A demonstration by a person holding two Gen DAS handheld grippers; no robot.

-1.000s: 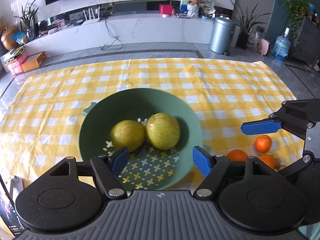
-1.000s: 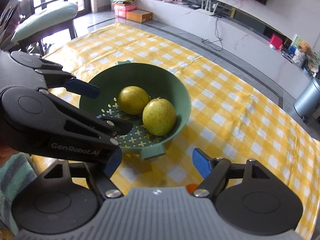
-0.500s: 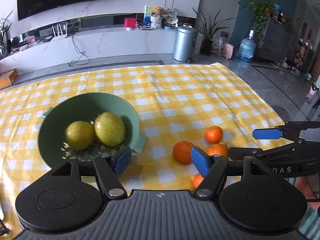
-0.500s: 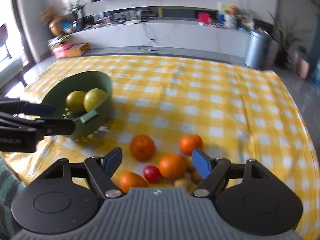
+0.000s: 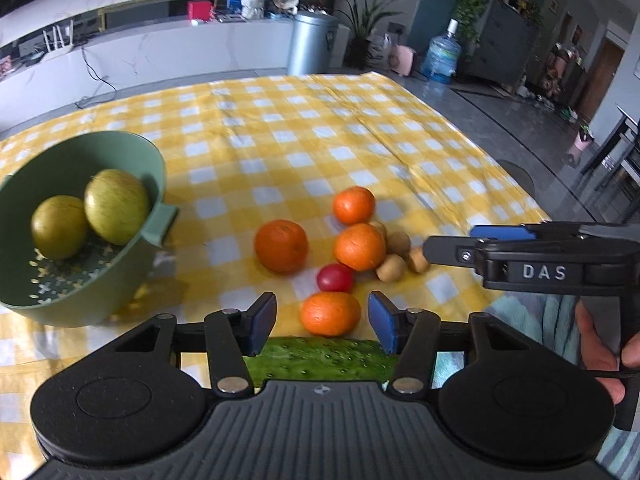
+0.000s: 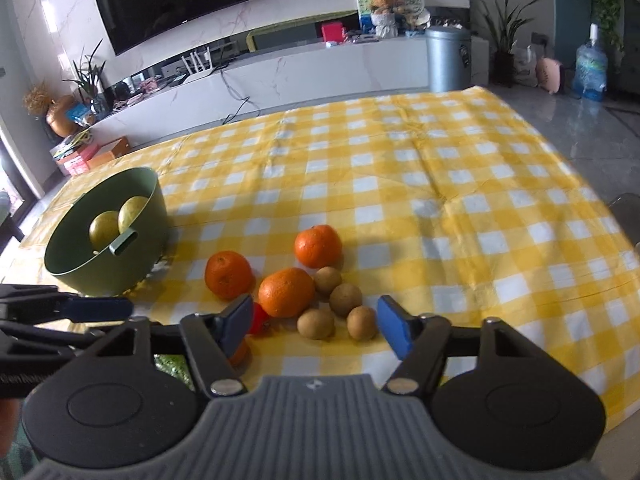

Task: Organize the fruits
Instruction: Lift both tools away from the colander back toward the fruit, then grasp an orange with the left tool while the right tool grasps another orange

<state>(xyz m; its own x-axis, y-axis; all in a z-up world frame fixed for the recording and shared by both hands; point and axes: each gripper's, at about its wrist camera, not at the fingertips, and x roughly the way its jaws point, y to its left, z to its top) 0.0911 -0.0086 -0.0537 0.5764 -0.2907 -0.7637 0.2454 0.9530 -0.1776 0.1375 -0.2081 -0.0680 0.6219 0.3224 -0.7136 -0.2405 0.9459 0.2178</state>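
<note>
A green colander bowl (image 5: 132,152) with two yellow-green fruits (image 5: 116,211) sits at the left of the yellow checked cloth; it also shows in the right wrist view (image 6: 154,196). Several oranges (image 5: 281,245), a red tomato (image 5: 335,277) and small brown fruits (image 5: 391,267) lie in a cluster. My left gripper (image 5: 322,320) is open, with the nearest orange (image 5: 330,313) between its fingertips. A green cucumber (image 5: 320,358) lies under it. My right gripper (image 6: 312,326) is open just before the brown fruits (image 6: 346,299).
The checked tablecloth (image 6: 440,184) covers the table; its right edge drops off (image 6: 616,264). Behind are a white TV bench (image 6: 320,68), a metal bin (image 6: 448,58) and a water bottle (image 6: 591,70).
Both grippers have swung right, away from the bowl and toward the fruit cluster. The left gripper now straddles the nearest orange. Both stay open.
</note>
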